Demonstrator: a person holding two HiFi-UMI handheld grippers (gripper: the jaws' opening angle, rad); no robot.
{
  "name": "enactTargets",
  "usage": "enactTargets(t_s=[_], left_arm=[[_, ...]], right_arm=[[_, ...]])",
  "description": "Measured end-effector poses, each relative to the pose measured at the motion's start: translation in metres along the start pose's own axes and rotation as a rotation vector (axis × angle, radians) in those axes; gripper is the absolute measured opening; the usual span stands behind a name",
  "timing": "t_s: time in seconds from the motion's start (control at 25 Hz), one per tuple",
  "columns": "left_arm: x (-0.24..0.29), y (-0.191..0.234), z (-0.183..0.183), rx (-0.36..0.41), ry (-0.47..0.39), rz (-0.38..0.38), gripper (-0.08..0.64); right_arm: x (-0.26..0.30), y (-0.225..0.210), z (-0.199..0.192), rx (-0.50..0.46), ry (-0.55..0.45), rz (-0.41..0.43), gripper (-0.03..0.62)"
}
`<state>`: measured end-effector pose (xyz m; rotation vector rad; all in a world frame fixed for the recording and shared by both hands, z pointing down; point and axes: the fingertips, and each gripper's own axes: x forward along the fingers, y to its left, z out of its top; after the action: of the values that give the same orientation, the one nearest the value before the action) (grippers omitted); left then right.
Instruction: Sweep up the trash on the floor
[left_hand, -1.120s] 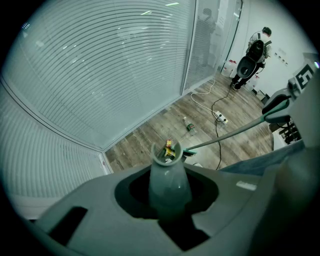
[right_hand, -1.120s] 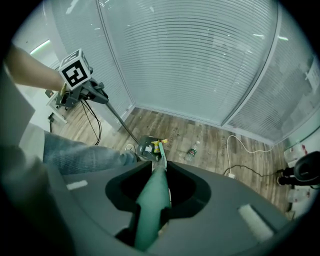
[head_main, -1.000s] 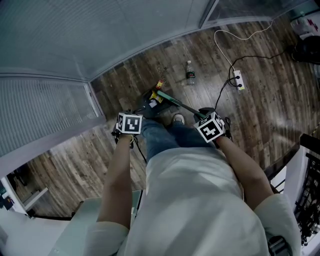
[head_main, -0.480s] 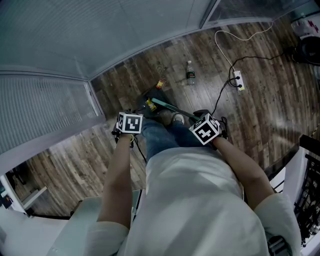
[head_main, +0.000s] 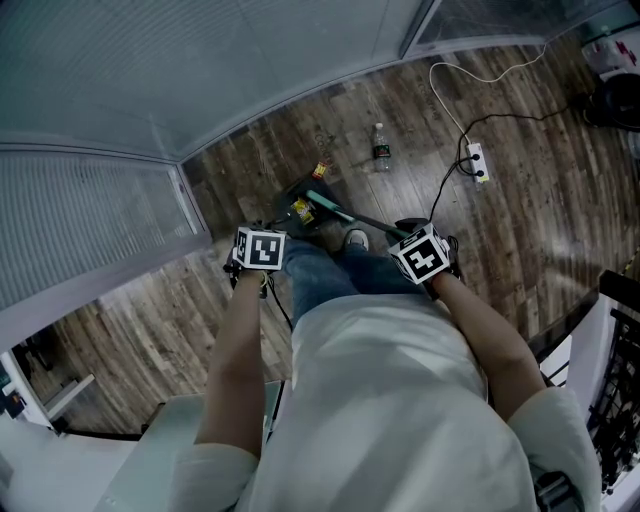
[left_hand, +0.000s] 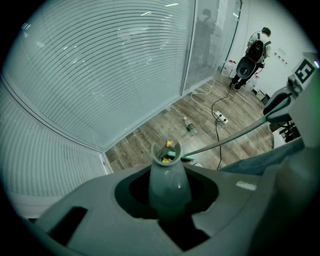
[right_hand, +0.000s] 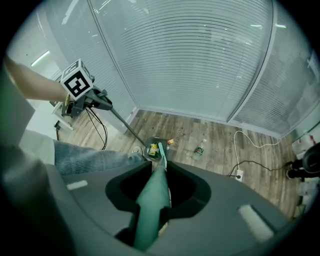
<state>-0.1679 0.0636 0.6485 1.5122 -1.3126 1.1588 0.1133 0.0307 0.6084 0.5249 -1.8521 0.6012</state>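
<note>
Head view looks down on a person standing on a wood floor (head_main: 520, 220) in a corner of blind-covered glass walls, one gripper in each hand. Left gripper (head_main: 258, 252) is clamped on the grey handle (left_hand: 169, 182) of a dustpan (head_main: 297, 196), which sits on the floor just ahead of the person's shoe (head_main: 355, 238). Right gripper (head_main: 420, 256) is closed round the green broom handle (right_hand: 152, 197); the broom (head_main: 345, 213) slants down to the left and its head meets the pan's mouth. Some yellow trash (head_main: 299, 209) lies inside the pan. A small wrapper (head_main: 320, 170) lies on the floor just beyond the pan, apart from it. A plastic bottle (head_main: 380, 145) stands farther out, to the wrapper's right and well apart from the pan. Farther right a power strip (head_main: 478, 160) lies with a white cord and a black cord running from it. Seen from the left gripper view, a person (left_hand: 255, 50) stands far off beside the white wall.
</note>
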Motion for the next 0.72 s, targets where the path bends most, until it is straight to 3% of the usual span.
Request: enactTargets(t_s=[0.4, 0.72], left_arm=[[0.001, 0.002, -0.001, 0.000, -0.002, -0.003, 0.092], [-0.001, 0.003, -0.001, -0.001, -0.003, -0.003, 0.092]], right_arm=[[-0.008, -0.026, 0.010, 0.090, -0.052, -0.039, 0.101], [-0.010, -0.044, 0.029, 0.109, -0.076, -0.081, 0.101]])
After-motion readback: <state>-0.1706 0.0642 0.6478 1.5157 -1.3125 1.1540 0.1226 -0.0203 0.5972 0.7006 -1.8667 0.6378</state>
